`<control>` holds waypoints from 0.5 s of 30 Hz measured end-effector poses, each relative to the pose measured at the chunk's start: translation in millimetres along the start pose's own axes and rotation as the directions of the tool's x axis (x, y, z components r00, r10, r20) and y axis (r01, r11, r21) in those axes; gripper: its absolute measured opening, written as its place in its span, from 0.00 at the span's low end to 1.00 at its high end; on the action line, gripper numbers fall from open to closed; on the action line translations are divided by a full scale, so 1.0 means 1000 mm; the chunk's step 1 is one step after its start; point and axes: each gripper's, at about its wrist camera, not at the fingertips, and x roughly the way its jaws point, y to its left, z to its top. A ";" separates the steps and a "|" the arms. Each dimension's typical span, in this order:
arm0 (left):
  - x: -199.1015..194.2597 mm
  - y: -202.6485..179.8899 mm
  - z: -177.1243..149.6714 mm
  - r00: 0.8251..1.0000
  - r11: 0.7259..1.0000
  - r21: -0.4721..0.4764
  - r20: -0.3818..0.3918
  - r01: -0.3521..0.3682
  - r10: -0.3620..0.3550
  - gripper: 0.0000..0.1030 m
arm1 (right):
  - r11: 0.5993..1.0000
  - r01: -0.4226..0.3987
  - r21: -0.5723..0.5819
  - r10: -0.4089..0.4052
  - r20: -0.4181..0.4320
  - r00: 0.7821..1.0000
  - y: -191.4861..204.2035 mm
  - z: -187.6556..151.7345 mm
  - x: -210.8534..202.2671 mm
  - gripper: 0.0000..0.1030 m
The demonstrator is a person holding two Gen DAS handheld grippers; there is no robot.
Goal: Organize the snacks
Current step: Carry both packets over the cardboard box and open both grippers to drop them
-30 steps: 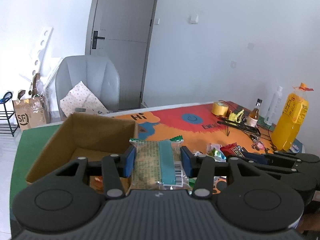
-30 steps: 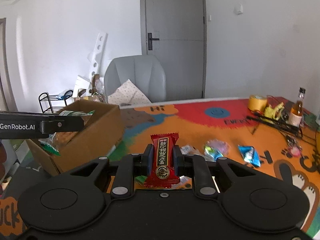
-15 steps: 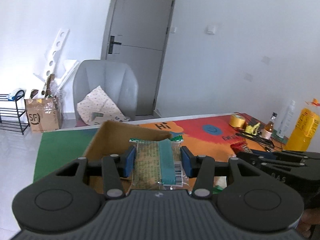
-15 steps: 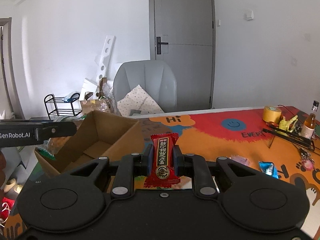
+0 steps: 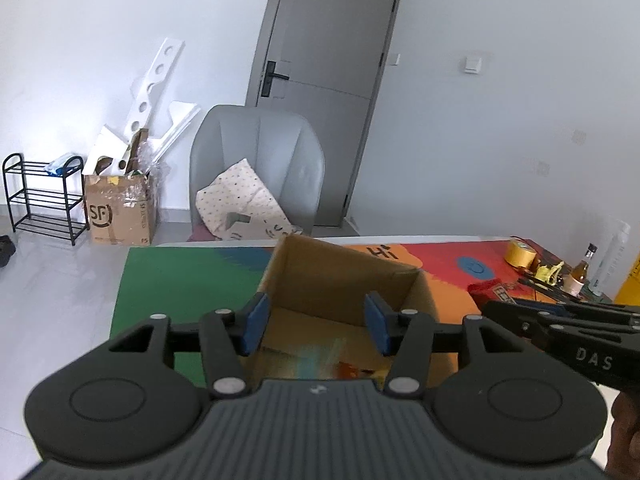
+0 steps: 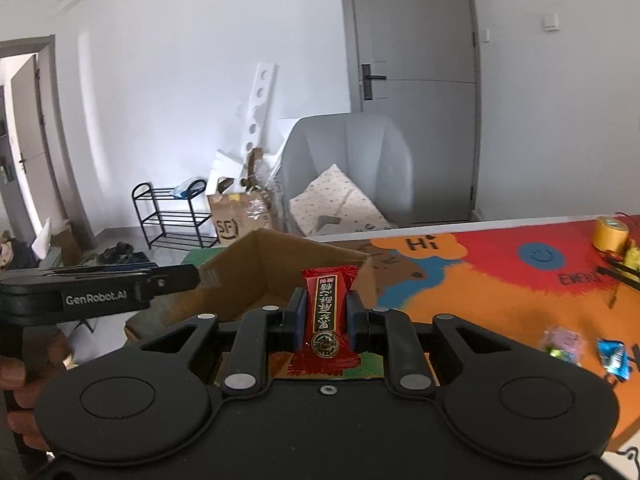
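Note:
My left gripper [image 5: 316,312] hangs over the open cardboard box [image 5: 340,276]. Its jaws are opening and nothing is between the blue pads [image 5: 256,322]. Below them, a blurred green and clear snack packet [image 5: 316,360] is in the box. My right gripper [image 6: 326,314] is shut on an upright red snack packet [image 6: 326,304], at the near right side of the box [image 6: 280,264]. In the right wrist view the left gripper [image 6: 176,280] reaches over the box from the left. The left wrist view shows the right gripper [image 5: 520,314] and the red packet [image 5: 492,290] on the right.
Loose wrapped snacks [image 6: 564,340] and a blue one [image 6: 614,354] lie on the colourful table mat [image 6: 500,280]. A yellow tape roll [image 6: 610,234] and a small bottle [image 5: 580,276] stand at the far right. A grey chair [image 5: 256,168] stands behind the table.
The left jaws have parted and the green packet has dropped from them into the box. Both grippers have moved left to the box; the right keeps the red packet.

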 end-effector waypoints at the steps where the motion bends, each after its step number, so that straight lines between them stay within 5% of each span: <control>1: -0.001 0.002 0.000 1.000 1.000 -0.006 -0.001 0.002 -0.002 0.56 | 1.000 -0.004 -0.002 0.004 -0.002 1.000 0.003 0.001 0.003 0.18; 13: -0.011 0.016 -0.002 0.999 0.998 -0.054 0.015 -0.031 0.032 0.80 | 0.995 -0.087 0.040 0.087 0.001 0.996 0.017 0.010 0.026 0.21; 15: -0.013 0.018 -0.002 0.999 0.997 -0.064 0.019 -0.040 0.041 0.82 | 0.993 -0.105 0.050 0.104 0.018 0.994 0.015 0.011 0.027 0.44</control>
